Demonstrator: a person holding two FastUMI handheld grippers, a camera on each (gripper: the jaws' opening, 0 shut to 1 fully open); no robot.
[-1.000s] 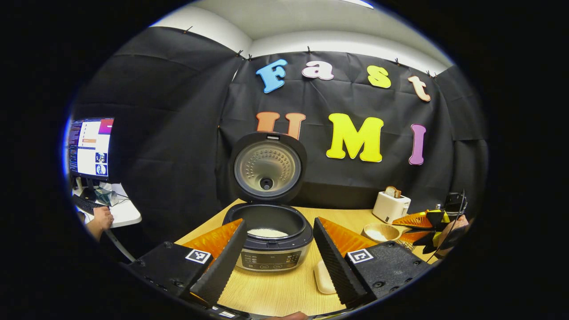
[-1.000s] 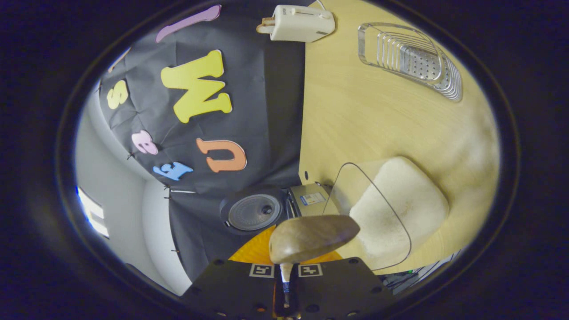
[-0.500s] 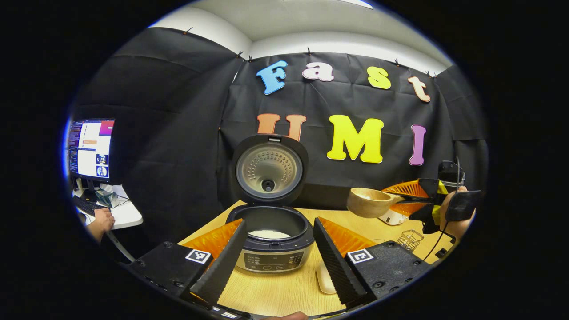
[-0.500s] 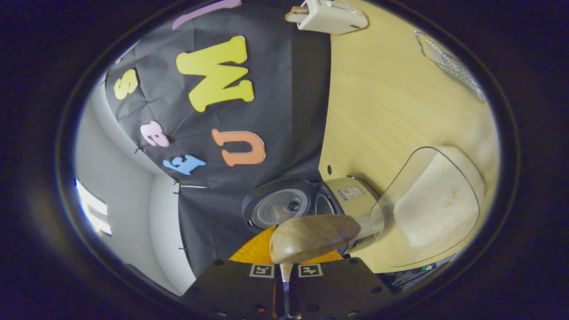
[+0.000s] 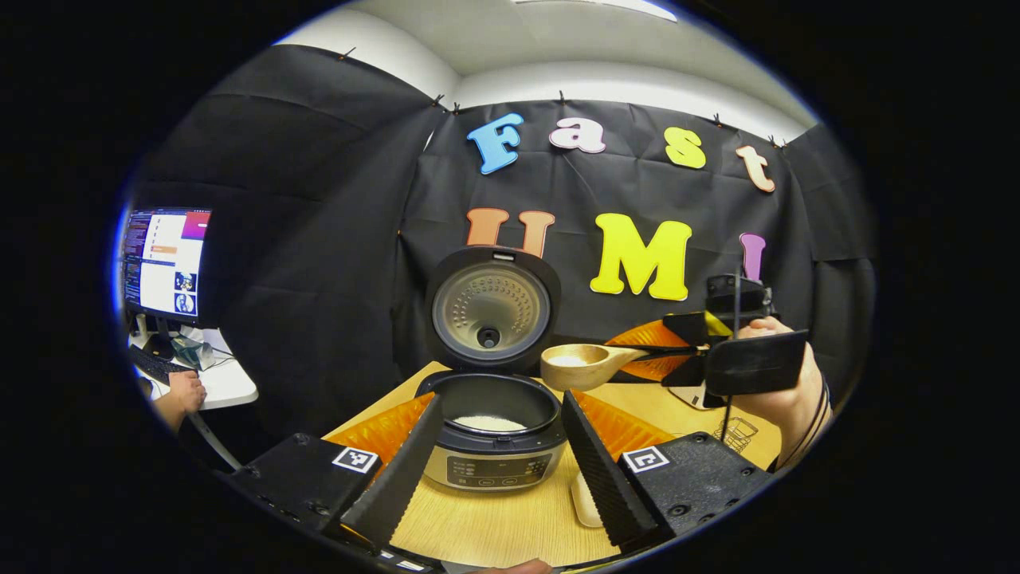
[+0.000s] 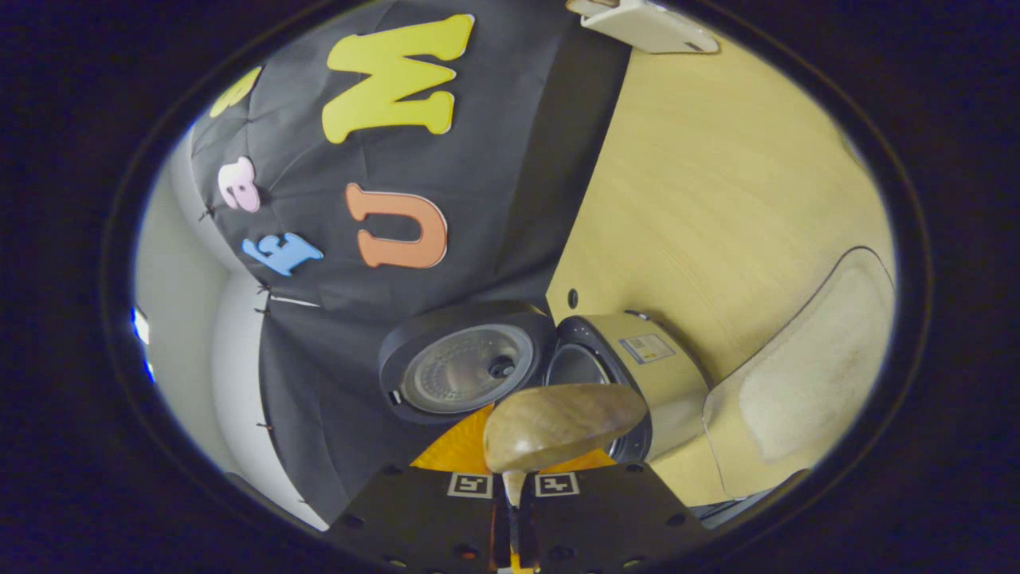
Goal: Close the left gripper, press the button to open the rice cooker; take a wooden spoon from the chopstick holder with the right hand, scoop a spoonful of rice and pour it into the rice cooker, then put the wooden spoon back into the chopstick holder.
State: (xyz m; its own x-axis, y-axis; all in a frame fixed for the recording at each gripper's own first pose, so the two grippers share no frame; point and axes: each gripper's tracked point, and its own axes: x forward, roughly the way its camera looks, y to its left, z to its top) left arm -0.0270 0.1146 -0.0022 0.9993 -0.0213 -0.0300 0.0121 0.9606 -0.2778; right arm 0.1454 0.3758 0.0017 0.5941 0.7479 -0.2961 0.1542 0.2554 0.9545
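We take the rice cooker as our landmark. It stands on the tabletop with its lid swung up behind the pot, and a patch of white rice already lies in the inner pot. Over the last second the wooden spoon has travelled from low over the tabletop, well to the right of the cooker, up and leftward; its bowl now hangs just beside the cooker's right rim and above it, with rice showing inside. We judge that scooping is done and the carry is nearly finished, so pouring comes next.

The spoon's long axis runs roughly level, handle pointing away from the cooker toward the right hand-held gripper, bowl end pointing at the cooker, hollow facing up. In the right gripper view the spoon's rounded underside sits in front of the cooker's open mouth, which fits that reading.

The right hand-held gripper is clamped on the spoon's handle, held by a hand to the right of the cooker. The left hand-held gripper rests in front of the cooker, spread wide and gripping nothing, its fingers flanking the control panel. The bowl probably needs to come a little further over the pot before tipping, or grains may fall on the rim.
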